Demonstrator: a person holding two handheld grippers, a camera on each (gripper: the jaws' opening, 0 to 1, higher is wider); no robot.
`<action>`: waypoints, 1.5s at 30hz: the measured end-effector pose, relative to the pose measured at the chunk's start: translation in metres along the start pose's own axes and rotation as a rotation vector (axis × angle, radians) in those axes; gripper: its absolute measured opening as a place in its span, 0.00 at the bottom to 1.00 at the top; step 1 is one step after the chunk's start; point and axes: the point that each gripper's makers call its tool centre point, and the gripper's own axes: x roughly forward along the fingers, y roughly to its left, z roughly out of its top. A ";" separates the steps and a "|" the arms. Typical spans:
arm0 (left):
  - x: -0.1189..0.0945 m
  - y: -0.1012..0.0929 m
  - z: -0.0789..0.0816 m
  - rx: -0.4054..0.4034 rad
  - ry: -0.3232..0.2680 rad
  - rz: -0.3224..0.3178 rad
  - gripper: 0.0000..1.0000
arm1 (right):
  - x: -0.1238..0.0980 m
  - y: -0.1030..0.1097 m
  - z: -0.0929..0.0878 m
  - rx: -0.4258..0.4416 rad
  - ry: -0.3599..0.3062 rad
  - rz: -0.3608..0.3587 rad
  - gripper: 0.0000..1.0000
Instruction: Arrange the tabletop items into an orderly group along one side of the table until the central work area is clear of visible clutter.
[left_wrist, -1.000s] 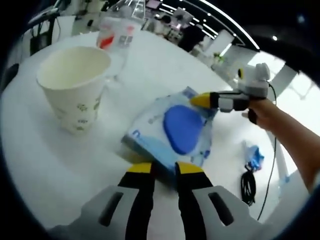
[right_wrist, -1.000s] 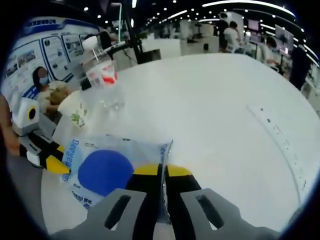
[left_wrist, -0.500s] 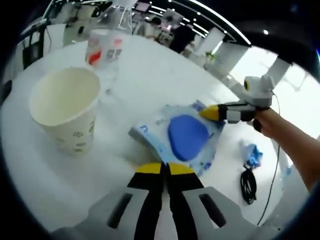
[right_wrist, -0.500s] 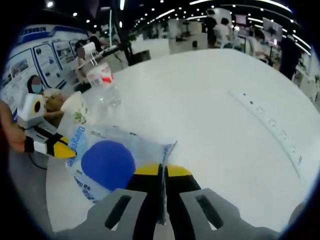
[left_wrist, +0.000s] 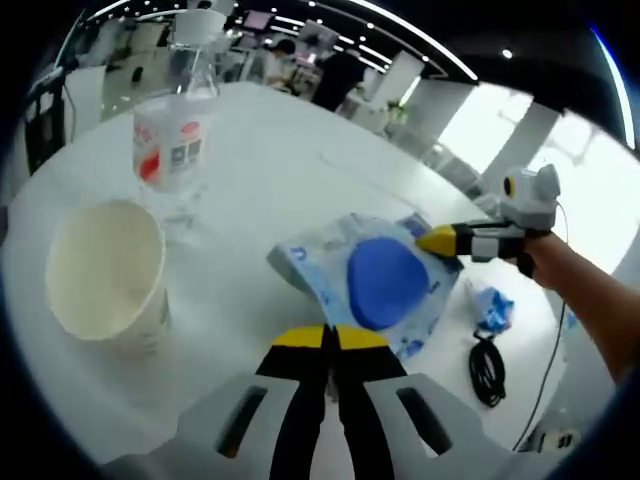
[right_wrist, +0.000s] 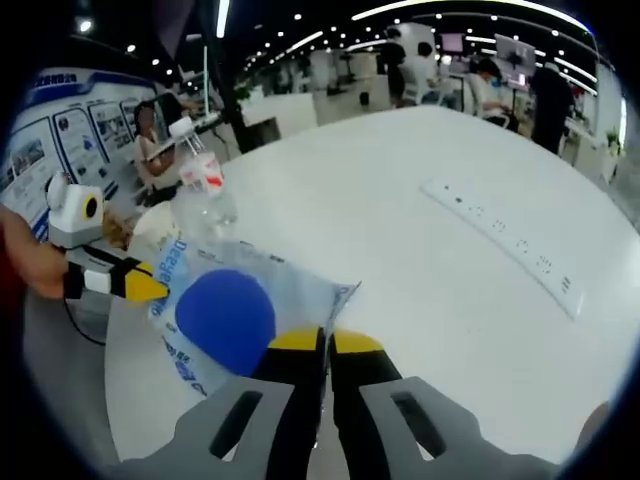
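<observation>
In the left gripper view, the left gripper (left_wrist: 331, 338) rises from 6 o'clock with its yellow-tipped jaws pressed together on the near edge of the blue wipes pack (left_wrist: 375, 283), which sits just right of centre and looks lifted off the white table (left_wrist: 260, 180), though the fisheye makes that hard to judge. The right gripper (left_wrist: 437, 240) comes in from 3 o'clock, a hand (left_wrist: 548, 268) behind it, its yellow tip on the pack's far corner. A paper cup (left_wrist: 105, 275) stands at 9 o'clock, upright and open-mouthed, and a clear water bottle (left_wrist: 172, 140) with a red and white label stands beyond it at 10 o'clock. A coiled black cable (left_wrist: 488, 362) and a small blue wrapper (left_wrist: 492, 306) lie at 4 o'clock. In the right gripper view, the right gripper (right_wrist: 327, 343) has its jaws closed on the pack's (right_wrist: 235, 318) edge at 6 o'clock; the left gripper (right_wrist: 150, 288) grips the opposite side at 9 o'clock. The bottle (right_wrist: 203, 185) stands at 10 o'clock, and a white power strip (right_wrist: 508, 245) lies at 3 o'clock.
</observation>
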 end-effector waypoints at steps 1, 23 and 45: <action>0.001 0.000 0.001 0.003 0.001 -0.001 0.00 | -0.002 -0.001 -0.001 0.005 0.000 -0.004 0.03; 0.038 -0.036 0.052 0.246 0.054 -0.033 0.00 | -0.056 -0.009 -0.035 0.103 -0.007 -0.110 0.03; 0.078 -0.048 0.022 0.302 0.155 -0.034 0.00 | -0.055 -0.033 -0.078 0.190 0.060 -0.162 0.04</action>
